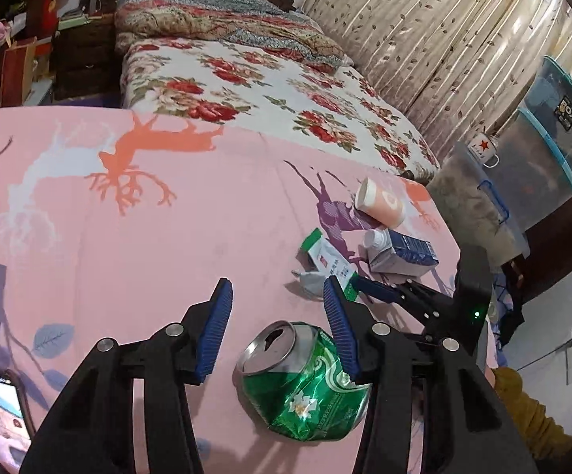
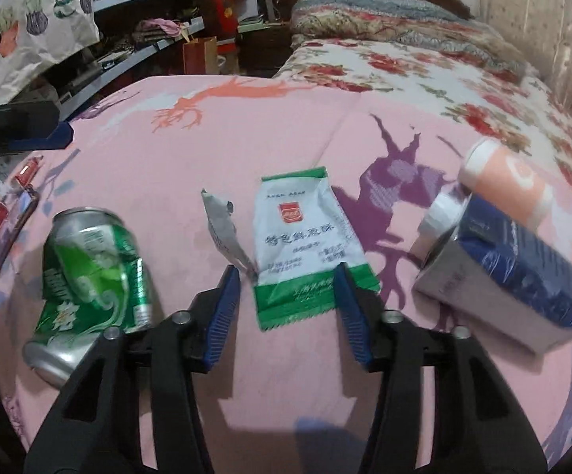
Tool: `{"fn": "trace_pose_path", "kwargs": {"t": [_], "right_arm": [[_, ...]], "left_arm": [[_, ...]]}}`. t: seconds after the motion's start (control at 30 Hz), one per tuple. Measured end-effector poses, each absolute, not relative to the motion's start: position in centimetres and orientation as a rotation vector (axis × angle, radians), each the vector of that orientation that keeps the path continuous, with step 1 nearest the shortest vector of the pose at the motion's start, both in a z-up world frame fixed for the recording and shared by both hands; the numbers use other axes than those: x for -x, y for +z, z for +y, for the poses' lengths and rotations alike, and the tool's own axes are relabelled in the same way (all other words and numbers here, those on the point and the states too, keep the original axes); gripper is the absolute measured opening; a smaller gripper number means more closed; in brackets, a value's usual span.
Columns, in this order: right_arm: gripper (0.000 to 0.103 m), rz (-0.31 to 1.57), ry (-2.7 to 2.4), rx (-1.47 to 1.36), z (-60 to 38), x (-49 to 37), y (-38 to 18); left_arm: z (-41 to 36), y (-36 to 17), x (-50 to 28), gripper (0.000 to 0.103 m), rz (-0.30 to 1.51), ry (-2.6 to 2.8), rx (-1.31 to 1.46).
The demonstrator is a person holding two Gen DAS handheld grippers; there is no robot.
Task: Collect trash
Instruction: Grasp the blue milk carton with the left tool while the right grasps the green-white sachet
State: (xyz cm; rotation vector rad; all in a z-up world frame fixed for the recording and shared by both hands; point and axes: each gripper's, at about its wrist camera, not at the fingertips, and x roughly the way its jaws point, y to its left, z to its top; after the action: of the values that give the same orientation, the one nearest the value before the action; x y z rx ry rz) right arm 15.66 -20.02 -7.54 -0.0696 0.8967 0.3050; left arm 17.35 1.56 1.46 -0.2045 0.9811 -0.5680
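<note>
On the pink sheet [image 2: 286, 126] you have a crushed green can [image 2: 92, 276] lying on its side toward the left edge, a torn white-and-green packet [image 2: 305, 245] flat mid-sheet, and a blue-and-white carton [image 2: 511, 284] and peach cup [image 2: 503, 181], both tipped over, toward the right edge.

- Someone's bedroom at home: bed [image 1: 270, 91] with a floral blanket and folded quilt [image 1: 222, 27]
- Leaf-print curtains [image 1: 424, 47], cluttered shelves [image 2: 147, 19], stacked storage bins [image 1: 542, 150]
</note>
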Motion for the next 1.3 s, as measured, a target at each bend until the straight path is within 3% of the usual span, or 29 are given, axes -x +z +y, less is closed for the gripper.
{"fn": "trace_pose_path", "kwargs": {"t": [0.1,0.37,0.47,0.53,0.6,0.73,0.87,1.03,1.07,1.13,1.2,1.27,1.3], "right_arm": [[0.007,0.897,0.348,-0.002,-20.6,-15.0,-7.5],[0.004,0.821,0.35,-0.206,-25.1,-8.1,-5.9],[0.004,0.791,0.313,-0.292,-28.0,-5.0,-5.5],[0.004,0.766,0.284,-0.381,-30.5,-2.8,-5.2],[0.004,0.743,0.264,-0.448,-32.5,-1.7,-4.9],[0.004,0.676,0.203,-0.556,-36.4,1.1,-4.2],[0.004,0.635,0.172,-0.641,-39.0,2.8,-4.2],[0.004,0.607,0.175,-0.744,-40.5,3.9,-4.7],[0.004,0.604,0.179,-0.763,-40.5,3.9,-4.9],[0.004,0.602,0.181,-0.777,-40.4,3.9,-5.0],[0.004,0.601,0.181,-0.774,-40.1,3.9,-5.0],[0.004,0.598,0.188,-0.77,-39.8,4.0,-4.9],[0.004,0.596,0.191,-0.77,-39.7,4.0,-4.8]], "left_arm": [[0.4,1.2,-17.6,0.045,0.983,-0.591,0.194],[-5.2,1.6,-18.5,0.045,0.989,-0.669,0.103],[-9.7,1.5,-19.2,0.063,1.015,-0.731,0.016],[-12.9,1.3,-19.5,0.08,1.018,-0.76,-0.055],[-16.0,1.1,-19.8,0.085,1.009,-0.775,-0.143],[-22.8,0.6,-19.1,0.091,0.909,-0.813,-0.451],[-27.0,-0.6,-17.9,0.091,0.795,-0.861,-0.675],[-29.3,-3.4,-17.8,0.09,0.813,-0.881,-0.799],[-29.4,-4.3,-17.9,0.086,0.835,-0.865,-0.818],[-29.3,-5.4,-17.5,0.057,0.799,-0.766,-0.868],[-28.3,-4.5,-17.2,0.04,0.808,-0.728,-0.824],[-26.4,-2.1,-16.8,0.004,0.886,-0.756,-0.673],[-25.5,-1.3,-16.4,0.0,0.902,-0.775,-0.626]]}}
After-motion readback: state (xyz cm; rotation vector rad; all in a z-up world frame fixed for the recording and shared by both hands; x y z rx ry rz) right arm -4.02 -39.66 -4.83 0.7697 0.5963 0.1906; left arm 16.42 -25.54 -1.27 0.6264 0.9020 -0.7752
